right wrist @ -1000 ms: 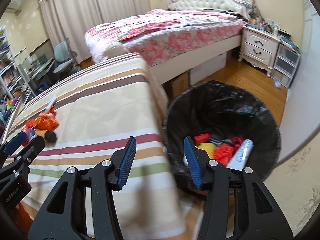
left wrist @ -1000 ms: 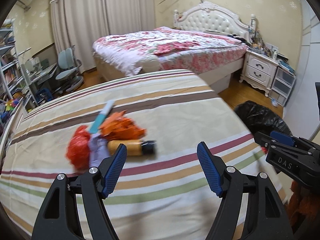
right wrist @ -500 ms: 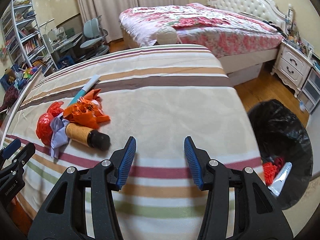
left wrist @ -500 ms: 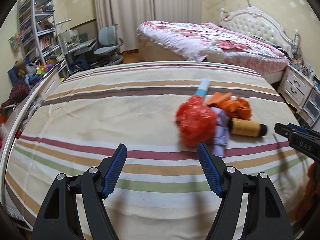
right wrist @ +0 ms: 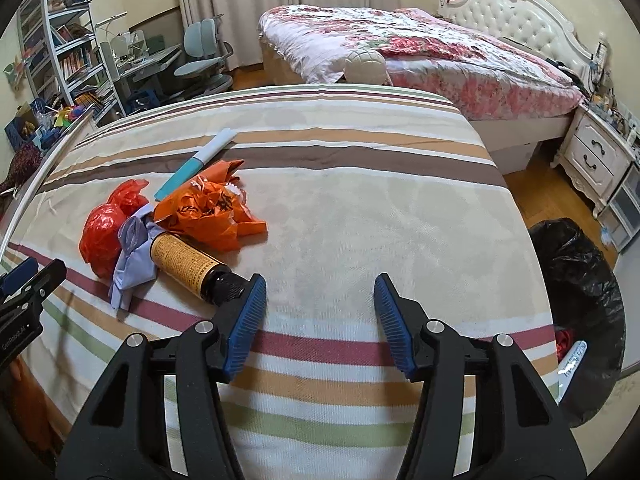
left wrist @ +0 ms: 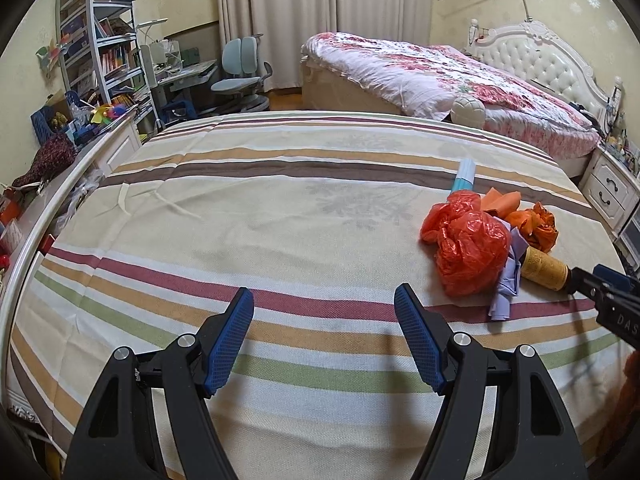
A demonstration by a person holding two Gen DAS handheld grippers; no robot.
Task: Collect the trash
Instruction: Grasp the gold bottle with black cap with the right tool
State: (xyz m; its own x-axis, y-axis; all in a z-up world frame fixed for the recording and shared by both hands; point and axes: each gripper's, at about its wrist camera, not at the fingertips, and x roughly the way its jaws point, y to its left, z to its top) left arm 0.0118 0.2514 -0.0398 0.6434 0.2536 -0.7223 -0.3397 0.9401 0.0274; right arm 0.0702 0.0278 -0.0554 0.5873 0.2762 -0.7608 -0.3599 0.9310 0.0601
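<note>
Five bits of trash sit clustered on the striped bed (right wrist: 360,208): a red plastic bag (left wrist: 470,248), a crumpled orange bag (right wrist: 212,212), a lilac paper scrap (right wrist: 134,256), an amber bottle (right wrist: 188,266) lying on its side, and a teal-and-white tube (right wrist: 196,164). Both the left hand-held gripper (left wrist: 324,320) and right hand-held gripper (right wrist: 318,308) hover released, holding nothing. A black-lined trash bin (right wrist: 580,280) stands beside the bed.
</note>
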